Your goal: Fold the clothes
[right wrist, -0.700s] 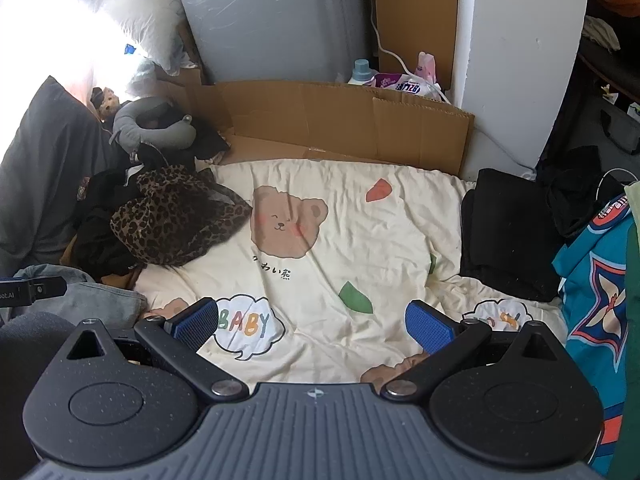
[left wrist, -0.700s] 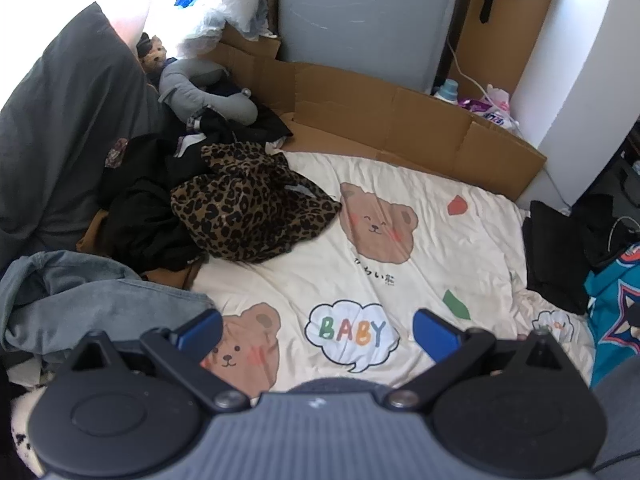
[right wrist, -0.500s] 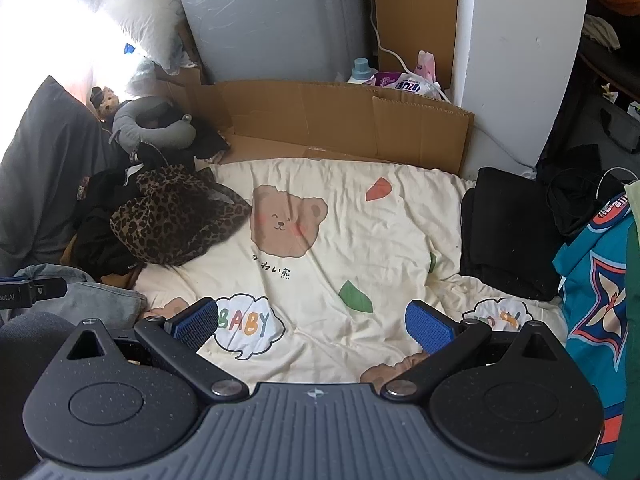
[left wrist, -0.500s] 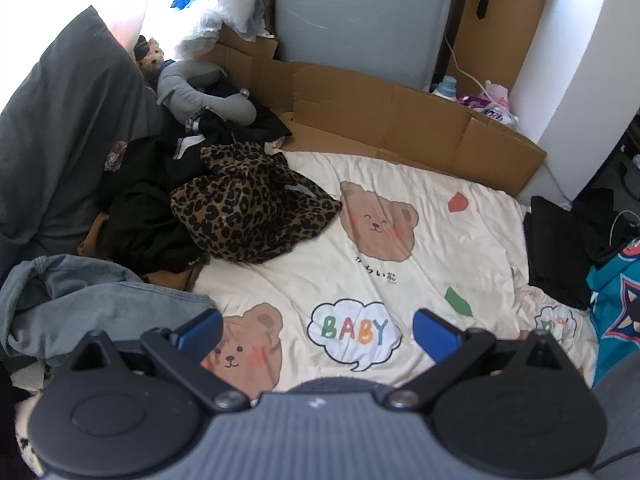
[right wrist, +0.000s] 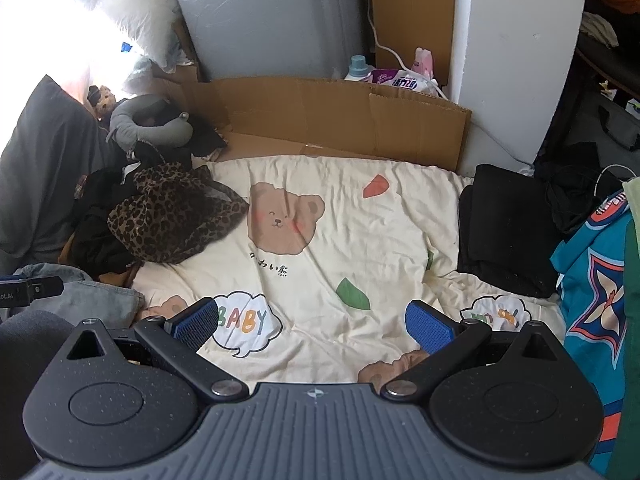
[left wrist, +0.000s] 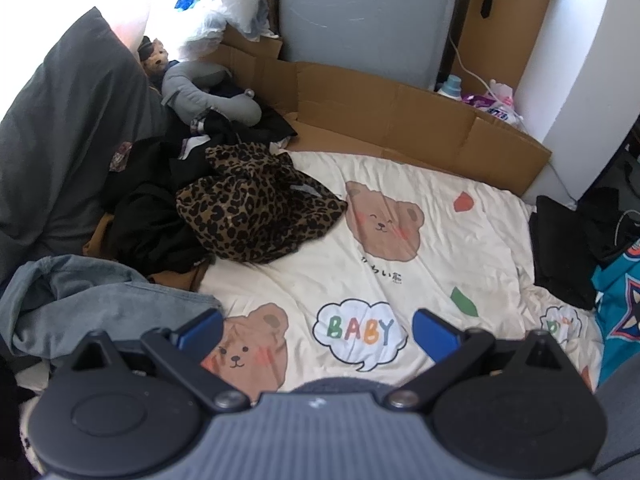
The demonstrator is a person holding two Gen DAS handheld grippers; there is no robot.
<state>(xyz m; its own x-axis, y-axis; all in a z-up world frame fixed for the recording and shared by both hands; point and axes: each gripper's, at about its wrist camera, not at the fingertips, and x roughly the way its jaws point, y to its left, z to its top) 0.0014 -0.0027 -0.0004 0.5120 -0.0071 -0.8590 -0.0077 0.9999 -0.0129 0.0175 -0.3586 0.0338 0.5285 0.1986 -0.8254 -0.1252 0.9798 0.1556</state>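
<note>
A leopard-print garment (left wrist: 256, 216) (right wrist: 172, 220) lies crumpled at the left of a cream bear-print blanket (left wrist: 400, 280) (right wrist: 360, 240). Black clothes (left wrist: 152, 232) and a blue denim piece (left wrist: 92, 304) are heaped to its left. A folded black garment (right wrist: 504, 232) (left wrist: 560, 256) rests at the blanket's right edge, beside a teal patterned garment (right wrist: 596, 280) (left wrist: 620, 304). My left gripper (left wrist: 318, 332) hangs open above the blanket's near part, nothing between its blue pads. My right gripper (right wrist: 312, 324) is open too, over the same near part, holding nothing.
A cardboard sheet (right wrist: 340, 116) stands along the blanket's far edge against a grey panel (right wrist: 272, 20). A dark grey pillow (left wrist: 60, 152) and a grey neck pillow (left wrist: 212, 96) sit at the left. A white pillar (right wrist: 516, 60) rises at the right, with bottles and packets (right wrist: 396, 76) beside it.
The left wrist view has drifted slightly, so the clothes pile sits a little lower and further right. The right gripper has kept still. Both stay open.
</note>
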